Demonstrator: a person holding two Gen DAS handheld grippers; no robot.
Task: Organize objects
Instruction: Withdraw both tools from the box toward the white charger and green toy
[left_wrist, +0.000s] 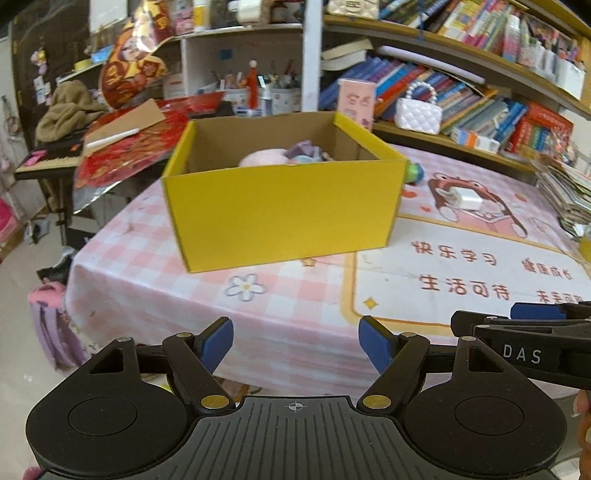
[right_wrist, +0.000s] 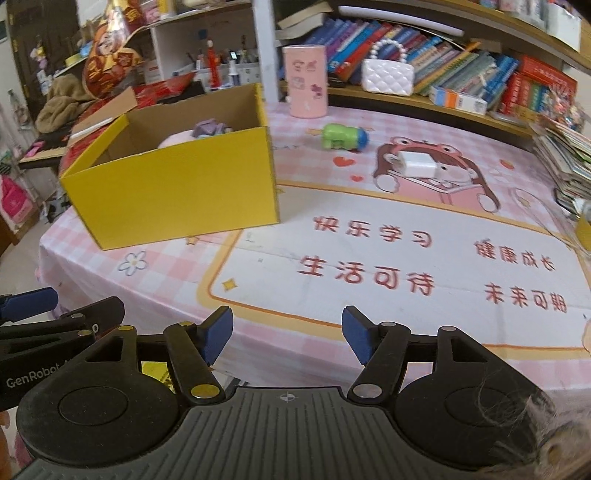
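Note:
A yellow cardboard box (left_wrist: 280, 206) stands open on the pink checked table; it also shows in the right wrist view (right_wrist: 173, 188). Soft pink and purple toys (left_wrist: 284, 155) lie inside it. A green and blue toy (right_wrist: 343, 137) and a white charger block (right_wrist: 417, 164) lie on the table right of the box. A pink cylinder tin (right_wrist: 306, 81) stands behind them. My left gripper (left_wrist: 295, 347) is open and empty, near the table's front edge. My right gripper (right_wrist: 287, 336) is open and empty, beside it to the right.
A white quilted handbag (right_wrist: 387, 75) sits on the low shelf with books (right_wrist: 480, 77) behind the table. A stack of magazines (right_wrist: 565, 158) lies at the table's right edge. A cluttered side table (left_wrist: 110, 147) with red paper stands left of the box.

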